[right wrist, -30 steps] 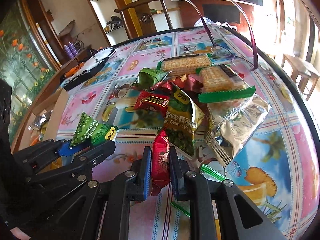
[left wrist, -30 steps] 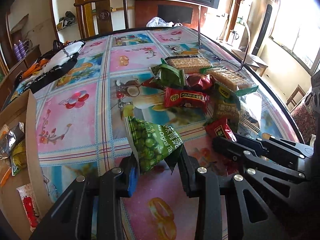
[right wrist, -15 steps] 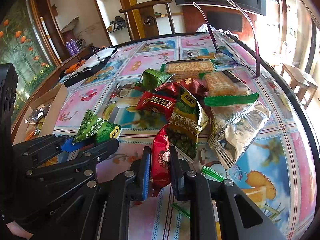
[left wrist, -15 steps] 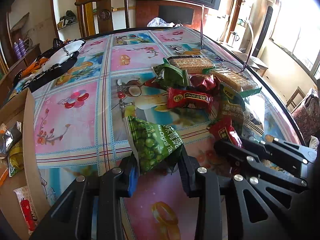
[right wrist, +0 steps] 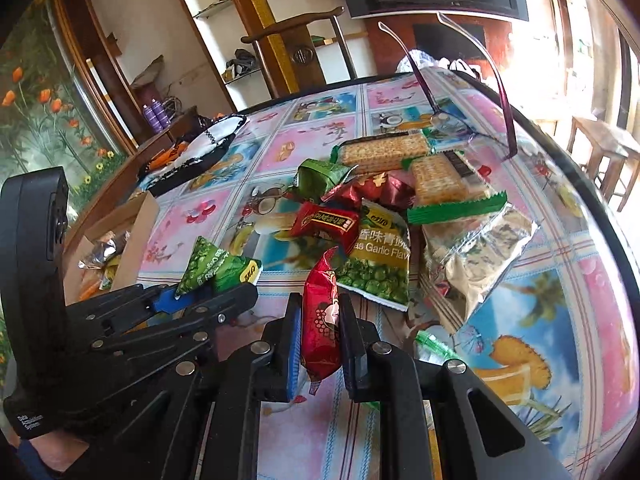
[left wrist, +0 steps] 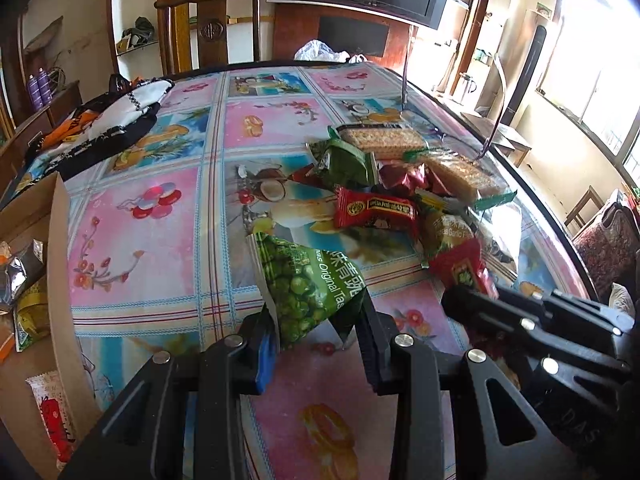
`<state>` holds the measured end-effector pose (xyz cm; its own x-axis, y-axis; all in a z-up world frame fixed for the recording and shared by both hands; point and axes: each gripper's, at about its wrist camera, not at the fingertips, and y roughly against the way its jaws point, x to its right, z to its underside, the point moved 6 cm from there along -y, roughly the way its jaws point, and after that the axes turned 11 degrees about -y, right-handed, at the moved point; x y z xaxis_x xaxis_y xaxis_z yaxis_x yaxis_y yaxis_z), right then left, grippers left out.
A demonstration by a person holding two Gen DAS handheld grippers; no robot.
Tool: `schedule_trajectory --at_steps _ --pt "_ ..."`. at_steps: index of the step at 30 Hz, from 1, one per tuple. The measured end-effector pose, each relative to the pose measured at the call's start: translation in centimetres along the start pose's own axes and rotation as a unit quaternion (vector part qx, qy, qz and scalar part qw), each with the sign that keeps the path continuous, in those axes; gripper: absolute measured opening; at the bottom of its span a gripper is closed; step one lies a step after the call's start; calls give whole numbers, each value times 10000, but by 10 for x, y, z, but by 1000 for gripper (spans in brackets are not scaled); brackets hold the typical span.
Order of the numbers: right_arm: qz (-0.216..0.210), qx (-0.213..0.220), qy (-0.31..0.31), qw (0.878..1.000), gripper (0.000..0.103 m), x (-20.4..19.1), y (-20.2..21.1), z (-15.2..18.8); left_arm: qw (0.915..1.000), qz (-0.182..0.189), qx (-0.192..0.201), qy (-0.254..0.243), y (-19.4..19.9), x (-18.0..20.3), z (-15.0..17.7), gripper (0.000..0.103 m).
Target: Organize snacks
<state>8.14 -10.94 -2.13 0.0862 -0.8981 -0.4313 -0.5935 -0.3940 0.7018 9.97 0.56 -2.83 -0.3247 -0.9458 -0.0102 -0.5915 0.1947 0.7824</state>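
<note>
Above the glossy tablecloth [left wrist: 152, 240], left fingers [left wrist: 264, 356] pinch a crinkly green pea packet [left wrist: 312, 284], right fingers [right wrist: 294, 344] a shiny red sachet [right wrist: 322, 320].

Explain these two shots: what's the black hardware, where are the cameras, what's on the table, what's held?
No robot here. A person holds a two-finger gripper in each hand, and each gripper carries a fisheye camera looking forward along its fingers, so each picture shows its own gripper at the bottom and the other one at the side.

In the left wrist view, the left gripper is shut on a green pea bag. In the right wrist view, the right gripper is shut on a red packet.

The table has a fruit-print cloth. On it lie a pile of snacks, including cracker packs, more pea bags and red candies, plus a pair of glasses. A cardboard box at the left edge already holds some packets.
</note>
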Motion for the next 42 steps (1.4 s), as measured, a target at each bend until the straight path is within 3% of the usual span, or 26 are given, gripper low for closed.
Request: schedule_trajectory --at_steps 9,23,32,42 --pt "-238 -14 -145 9996 18 -1 5 0 10000 53 13 15 2 2 -1 33" --pt "72 147 -30 9999 17 2 2 -5 9998 95 128 99 10 1 -3 33" --pt "27 79 -296 9995 17 13 -1 -9 9998 74 180 46 14 3 -4 34" --pt "60 292 -244 9993 17 12 4 -12 9995 -14 319 60 22 2 -7 34"
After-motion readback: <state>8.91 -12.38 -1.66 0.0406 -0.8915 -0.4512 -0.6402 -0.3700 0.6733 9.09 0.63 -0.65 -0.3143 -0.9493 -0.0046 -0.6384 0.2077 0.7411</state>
